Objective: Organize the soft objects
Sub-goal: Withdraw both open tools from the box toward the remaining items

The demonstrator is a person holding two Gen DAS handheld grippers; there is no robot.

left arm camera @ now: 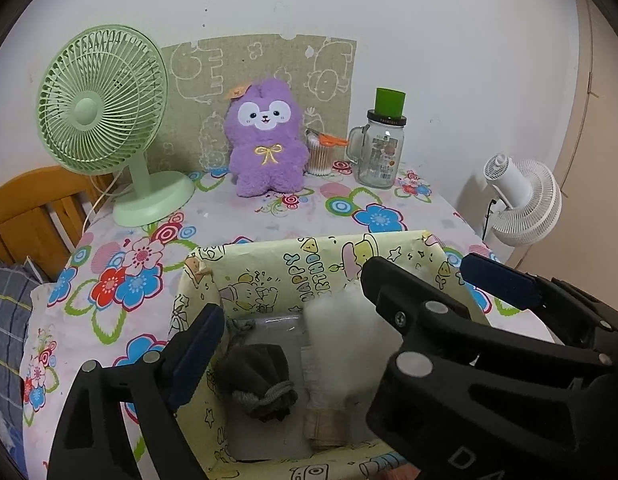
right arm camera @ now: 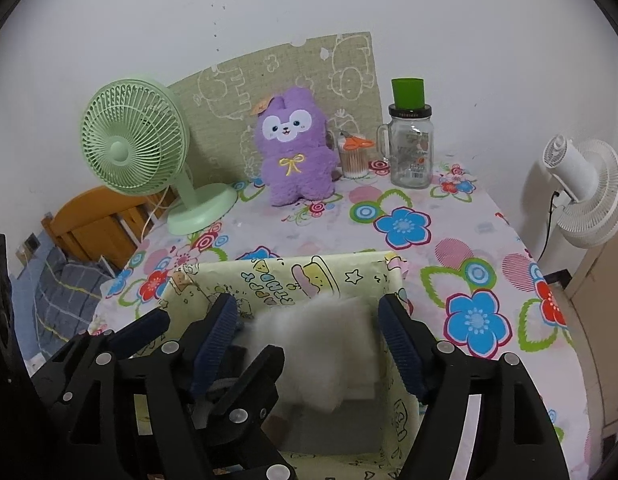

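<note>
A yellow cartoon-print box (left arm camera: pixel 269 276) sits on a flowered tablecloth (left arm camera: pixel 121 272), holding a dark grey knitted piece (left arm camera: pixel 261 380), a white fluffy wad (left arm camera: pixel 345 320) and folded pale cloth (left arm camera: pixel 329 400). The left gripper (left arm camera: pixel 341 304) hangs over the box with jaws wide apart, the right gripper (left arm camera: pixel 429 320) crossing between them. Behind stand a purple plush toy (left arm camera: pixel 265 140), a green fan (left arm camera: pixel 105 108) and a glass jar (left arm camera: pixel 379 152).

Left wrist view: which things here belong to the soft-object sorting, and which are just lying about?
Part of the job:
- yellow box
- white fluffy piece in the box
- dark drawstring pouch in the box
- purple plush toy, possibly next

Just lying about:
- green fan
- glass jar
- cotton swab tub with orange scissors
- white fan
</note>
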